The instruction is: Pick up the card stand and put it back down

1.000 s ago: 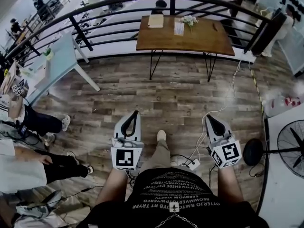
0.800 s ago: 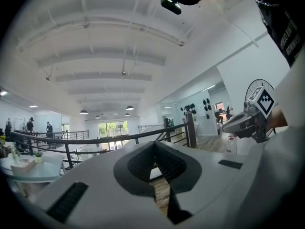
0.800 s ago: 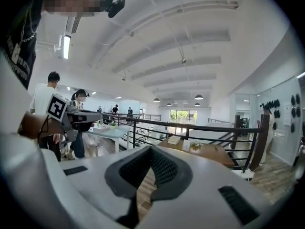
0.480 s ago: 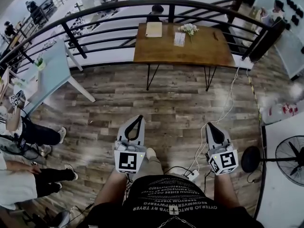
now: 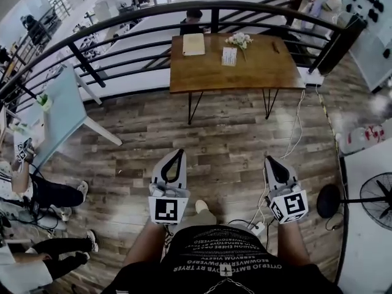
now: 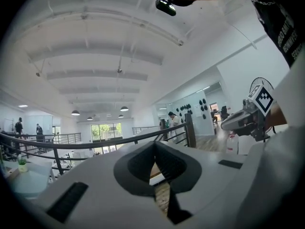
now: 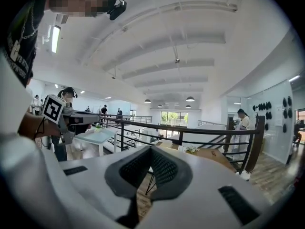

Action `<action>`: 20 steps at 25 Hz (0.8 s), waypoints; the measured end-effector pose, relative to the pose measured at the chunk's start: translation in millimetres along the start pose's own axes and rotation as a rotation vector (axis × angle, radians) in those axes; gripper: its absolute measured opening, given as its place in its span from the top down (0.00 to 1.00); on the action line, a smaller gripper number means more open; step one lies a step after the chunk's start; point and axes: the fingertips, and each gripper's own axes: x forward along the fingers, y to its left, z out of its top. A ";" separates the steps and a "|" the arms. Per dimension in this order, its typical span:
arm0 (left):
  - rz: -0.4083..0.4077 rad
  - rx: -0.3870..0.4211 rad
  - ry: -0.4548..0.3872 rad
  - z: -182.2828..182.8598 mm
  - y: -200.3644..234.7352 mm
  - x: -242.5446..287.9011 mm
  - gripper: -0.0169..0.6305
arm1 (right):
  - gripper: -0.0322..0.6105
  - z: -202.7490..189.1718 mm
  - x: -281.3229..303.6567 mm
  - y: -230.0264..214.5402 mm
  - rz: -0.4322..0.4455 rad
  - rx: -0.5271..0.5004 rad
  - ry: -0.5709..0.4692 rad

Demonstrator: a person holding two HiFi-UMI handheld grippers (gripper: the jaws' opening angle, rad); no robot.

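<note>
The card stand [image 5: 229,56], a small clear upright holder with a printed card, stands on the wooden table [image 5: 269,66] far ahead, beside a small bunch of white flowers [image 5: 239,40]. My left gripper [image 5: 177,154] and right gripper [image 5: 270,162] are held out side by side over the plank floor, well short of the table. Both are shut, with nothing between the jaws. In the right gripper view the table [image 7: 212,157] and flowers [image 7: 192,148] lie beyond the closed jaws. The left gripper view shows only a sliver of table past its jaws.
A black metal railing [image 5: 122,17] curves behind the table. A tan book [image 5: 193,44] lies on the table's far left. A pale blue table [image 5: 61,106] and seated people's legs [image 5: 55,192] are at left, a floor fan [image 5: 373,198] and white cable [image 5: 294,136] at right.
The wooden table and railing have drawn nearer and slid lower in the head view as I walk forward. Both grippers stay shut and level, carried along in front.
</note>
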 end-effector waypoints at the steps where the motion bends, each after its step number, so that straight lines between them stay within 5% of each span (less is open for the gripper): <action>1: -0.009 -0.006 -0.003 -0.8 4.7 3.6 0.94 | 0.93 1.7 4.4 1.4 -0.006 -0.001 0.003; 12: -0.072 -0.045 -0.011 -8.3 33.5 19.3 0.94 | 0.93 27.7 32.3 19.2 -0.027 -0.061 0.018; 20: 0.015 -0.028 -0.047 -8.5 57.7 17.8 0.94 | 0.93 28.5 42.6 24.9 -0.032 -0.060 0.024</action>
